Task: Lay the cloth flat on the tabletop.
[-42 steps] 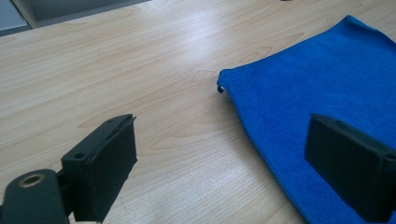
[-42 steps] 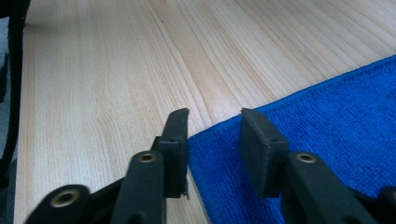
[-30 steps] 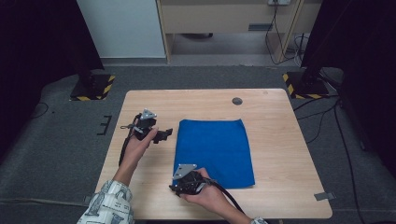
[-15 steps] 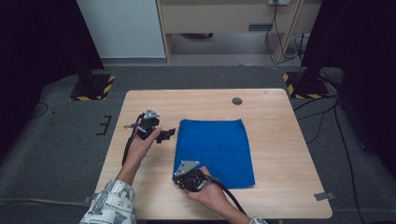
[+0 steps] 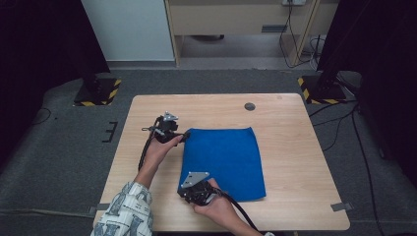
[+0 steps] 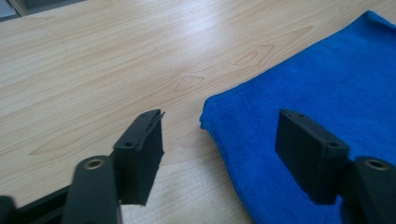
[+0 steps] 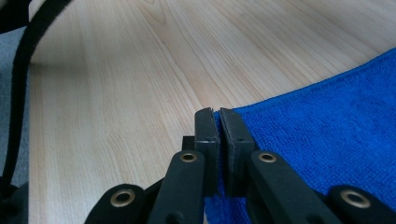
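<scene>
Towel [image 5: 223, 160]: my right gripper [image 7: 218, 122] pinches its seven-o'clock corner, apparently firmly. Left gripper [image 6: 219, 140], jaws just closing but spread, straddles the eleven-o'clock corner; next, clamp it.

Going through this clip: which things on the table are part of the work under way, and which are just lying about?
Part of the work:
- blue cloth
- right gripper, shut on the cloth's near corner
- left gripper, open, jaws just been closing, either side of the far corner without pressing it

Lying about:
- small dark disc near the table's far edge
</scene>
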### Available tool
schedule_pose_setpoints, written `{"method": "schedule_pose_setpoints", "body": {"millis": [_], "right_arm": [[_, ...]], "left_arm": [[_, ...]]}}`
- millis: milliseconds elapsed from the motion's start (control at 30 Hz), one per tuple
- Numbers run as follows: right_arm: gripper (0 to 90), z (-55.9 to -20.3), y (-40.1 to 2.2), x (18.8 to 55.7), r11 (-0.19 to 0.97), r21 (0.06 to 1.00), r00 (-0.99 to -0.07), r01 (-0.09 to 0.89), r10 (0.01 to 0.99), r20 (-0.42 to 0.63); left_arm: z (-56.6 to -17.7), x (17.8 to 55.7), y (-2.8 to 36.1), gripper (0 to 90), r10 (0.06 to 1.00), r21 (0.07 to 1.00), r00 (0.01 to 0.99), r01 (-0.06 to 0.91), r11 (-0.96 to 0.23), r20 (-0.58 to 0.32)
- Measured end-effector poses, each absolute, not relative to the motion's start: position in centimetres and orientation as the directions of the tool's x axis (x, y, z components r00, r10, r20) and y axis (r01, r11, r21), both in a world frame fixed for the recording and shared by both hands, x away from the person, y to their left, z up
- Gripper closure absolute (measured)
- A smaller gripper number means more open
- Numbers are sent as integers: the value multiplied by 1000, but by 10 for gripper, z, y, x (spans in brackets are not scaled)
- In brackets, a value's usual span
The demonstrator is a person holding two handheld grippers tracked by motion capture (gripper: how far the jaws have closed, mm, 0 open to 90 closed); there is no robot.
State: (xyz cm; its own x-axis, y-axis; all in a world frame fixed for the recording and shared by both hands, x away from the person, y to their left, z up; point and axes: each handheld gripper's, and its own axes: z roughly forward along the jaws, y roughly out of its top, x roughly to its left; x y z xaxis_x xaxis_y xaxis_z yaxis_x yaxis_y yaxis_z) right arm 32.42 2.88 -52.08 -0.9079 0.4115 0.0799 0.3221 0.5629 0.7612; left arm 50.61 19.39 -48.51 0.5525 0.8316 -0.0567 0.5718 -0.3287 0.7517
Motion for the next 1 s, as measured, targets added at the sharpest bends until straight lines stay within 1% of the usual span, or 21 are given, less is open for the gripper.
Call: {"method": "schedule_pose_setpoints", "body": {"millis": [33,67,167,200,333,500,600,733,800,900,1000], "right_arm": [[870,-520,29,324,564,761,-909,320,410,79],[870,-520,30,323,562,763,-909,320,409,80],[870,-520,32,322,565,761,-908,320,412,76],[870,-521,32,322,567,758,-907,322,413,76],[870,-523,32,321,571,755,-906,323,416,73],[869,-523,30,319,569,757,-906,320,417,70],[869,-523,30,318,573,755,-907,318,415,67],[868,-522,28,318,571,756,-907,320,415,71],[869,-522,28,319,566,760,-907,321,415,74],[868,-521,27,318,565,760,-906,322,418,73],[869,-520,26,318,558,764,-904,323,421,75]], "left_arm": [[-488,509,194,379,834,762,549,565,-316,-61],[-490,511,194,445,832,762,550,567,-313,-67],[-496,519,193,482,833,740,548,589,-325,-71],[-498,521,193,508,832,739,549,590,-324,-73],[-501,529,193,558,837,740,541,594,-316,-77],[-506,532,190,565,835,746,540,599,-293,-106],[-509,533,190,556,841,739,532,604,-298,-96],[-513,535,192,532,846,728,519,626,-279,-122],[-517,536,191,534,839,713,529,638,-292,-129],[-520,535,188,603,825,700,547,644,-309,-140],[-519,534,185,726,812,701,567,636,-324,-139]]}}
